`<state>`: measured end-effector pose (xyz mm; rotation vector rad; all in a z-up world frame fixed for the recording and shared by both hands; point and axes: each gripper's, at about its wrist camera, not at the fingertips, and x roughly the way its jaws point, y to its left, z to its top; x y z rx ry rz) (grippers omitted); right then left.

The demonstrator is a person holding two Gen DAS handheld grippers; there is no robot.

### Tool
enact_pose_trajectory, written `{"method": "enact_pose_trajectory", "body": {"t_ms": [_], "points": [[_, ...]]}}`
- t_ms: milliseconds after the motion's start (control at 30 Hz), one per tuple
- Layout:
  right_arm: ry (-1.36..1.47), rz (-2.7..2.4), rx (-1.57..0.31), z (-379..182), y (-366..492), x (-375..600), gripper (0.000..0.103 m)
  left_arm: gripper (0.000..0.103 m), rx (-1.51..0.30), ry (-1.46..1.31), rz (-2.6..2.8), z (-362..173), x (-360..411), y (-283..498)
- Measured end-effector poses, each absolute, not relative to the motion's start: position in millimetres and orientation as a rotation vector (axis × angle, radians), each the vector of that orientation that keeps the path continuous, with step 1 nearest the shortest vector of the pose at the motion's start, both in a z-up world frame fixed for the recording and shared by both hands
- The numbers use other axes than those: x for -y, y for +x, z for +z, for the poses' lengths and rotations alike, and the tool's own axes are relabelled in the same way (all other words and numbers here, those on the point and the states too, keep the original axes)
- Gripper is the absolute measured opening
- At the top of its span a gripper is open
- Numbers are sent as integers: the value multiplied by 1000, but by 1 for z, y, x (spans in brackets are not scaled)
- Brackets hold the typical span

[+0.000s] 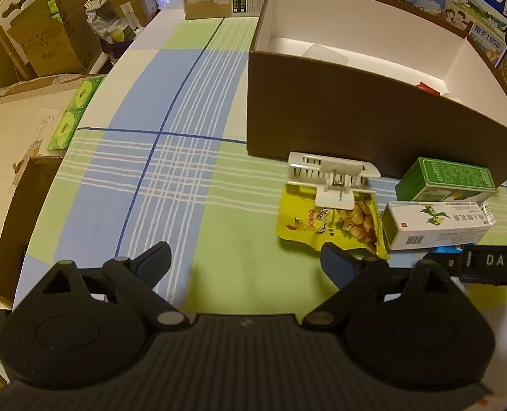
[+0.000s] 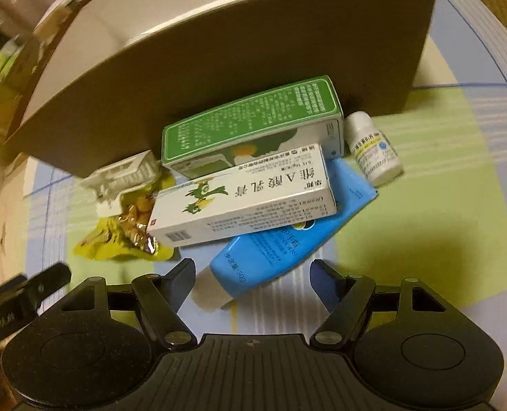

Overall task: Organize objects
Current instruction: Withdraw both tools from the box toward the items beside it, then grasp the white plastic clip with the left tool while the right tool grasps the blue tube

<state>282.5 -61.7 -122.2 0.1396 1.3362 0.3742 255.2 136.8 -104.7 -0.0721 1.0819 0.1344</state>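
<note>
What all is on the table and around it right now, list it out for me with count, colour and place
storage box: one, brown outside, white inside, open, at the back of the table
green carton: one, green and white, lying against the box's front wall
white carton: one, white with green birds, resting on the blue tube
blue tube: one, blue with white cap, under the white carton, cap end between the right fingers
pill bottle: one, white, lying right of the green carton
snack bag: one, yellow, torn open, left of the cartons
clip: one, white, on the bag's top
tablecloth: one, blue, green, white plaid
left gripper: black, open, empty
right gripper: black, open over the tube
</note>
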Motion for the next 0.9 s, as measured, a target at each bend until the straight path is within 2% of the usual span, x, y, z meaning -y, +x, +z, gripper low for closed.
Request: {"method": "enact_pose_trajectory", "body": {"t_ms": [300, 567, 900], "points": [[-48, 383, -1282, -118, 267, 62, 67, 92, -1076, -73, 76, -109, -133, 261], [-81, 375, -1239, -110, 251, 108, 53, 92, -1022, -64, -24, -111, -115, 275], [-3, 262, -1181, -104, 254, 162, 53, 95, -989, -64, -40, -128, -96, 313]]}}
